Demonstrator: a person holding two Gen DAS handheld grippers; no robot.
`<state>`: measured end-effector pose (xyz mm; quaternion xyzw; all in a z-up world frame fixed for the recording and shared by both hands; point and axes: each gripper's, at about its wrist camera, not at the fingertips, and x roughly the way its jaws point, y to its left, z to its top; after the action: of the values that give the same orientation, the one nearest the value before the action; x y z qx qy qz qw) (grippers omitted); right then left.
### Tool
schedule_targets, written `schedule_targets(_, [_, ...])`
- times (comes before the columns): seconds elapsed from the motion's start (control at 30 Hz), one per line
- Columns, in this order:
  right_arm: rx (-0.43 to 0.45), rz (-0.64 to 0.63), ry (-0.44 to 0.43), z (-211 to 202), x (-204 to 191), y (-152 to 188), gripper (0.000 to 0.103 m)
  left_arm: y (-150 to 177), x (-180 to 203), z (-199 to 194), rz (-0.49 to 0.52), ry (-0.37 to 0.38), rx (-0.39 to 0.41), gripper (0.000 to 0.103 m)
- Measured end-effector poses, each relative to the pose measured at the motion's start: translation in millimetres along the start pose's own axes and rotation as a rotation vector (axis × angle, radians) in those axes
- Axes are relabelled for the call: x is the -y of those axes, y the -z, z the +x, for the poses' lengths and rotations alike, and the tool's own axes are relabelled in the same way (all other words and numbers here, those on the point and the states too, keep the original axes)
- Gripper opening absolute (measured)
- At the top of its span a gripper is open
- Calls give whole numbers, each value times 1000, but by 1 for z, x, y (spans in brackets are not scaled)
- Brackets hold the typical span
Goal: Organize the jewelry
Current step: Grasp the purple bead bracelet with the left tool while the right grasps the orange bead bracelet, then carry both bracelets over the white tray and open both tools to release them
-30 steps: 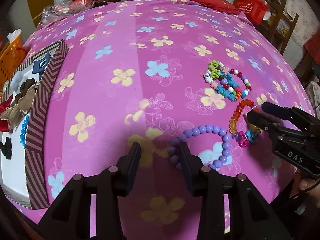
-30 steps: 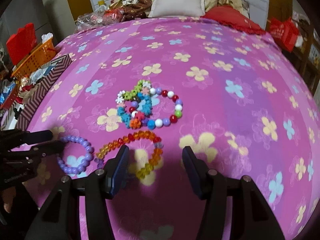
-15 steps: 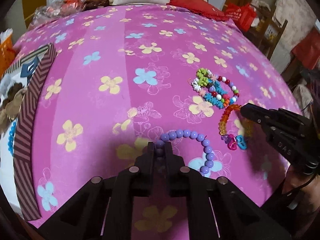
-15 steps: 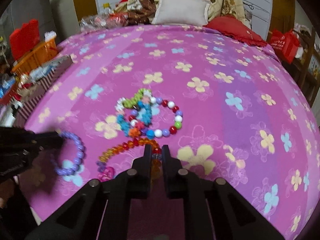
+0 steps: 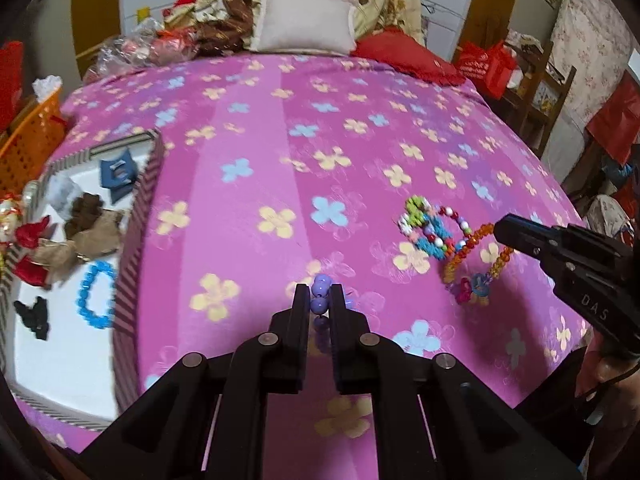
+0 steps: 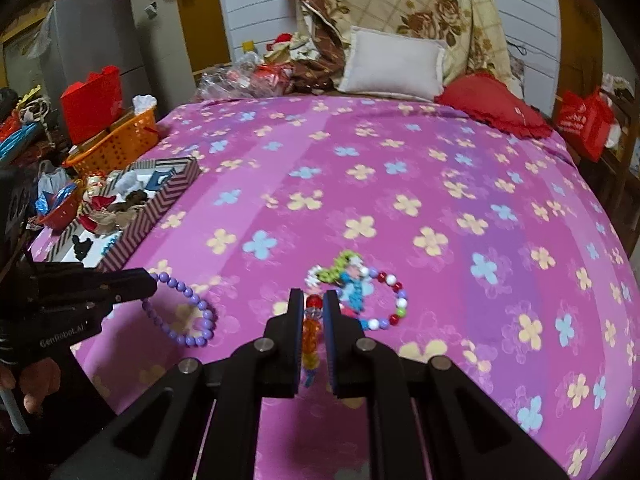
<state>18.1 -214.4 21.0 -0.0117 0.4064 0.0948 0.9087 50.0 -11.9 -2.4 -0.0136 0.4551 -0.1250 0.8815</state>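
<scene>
Now lift slowly: left hand-held gripper (image 5: 319, 298) clamped on purple bracelet (image 6: 184, 312), right hand-held gripper (image 6: 312, 305) clamped on orange bracelet (image 5: 476, 246), both just above bed (image 5: 360, 128); carry level toward striped box (image 5: 136, 232), avoiding snags.

both claws clamped — purple bracelet (image 6: 180, 312), orange bracelet (image 5: 476, 248) lifted

Most of the purple bead bracelet (image 5: 320, 300) hangs hidden behind the left gripper (image 5: 319, 300), only a few beads showing between its jaws. The striped box (image 5: 138, 216) runs off the frame's left edge, its contents blurred.
</scene>
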Motion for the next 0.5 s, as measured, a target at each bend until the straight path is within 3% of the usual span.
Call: schedule_targets(0.5, [19, -113, -76, 0, -67, -33, 9, -5, -54, -46, -89, -95, 78, 5])
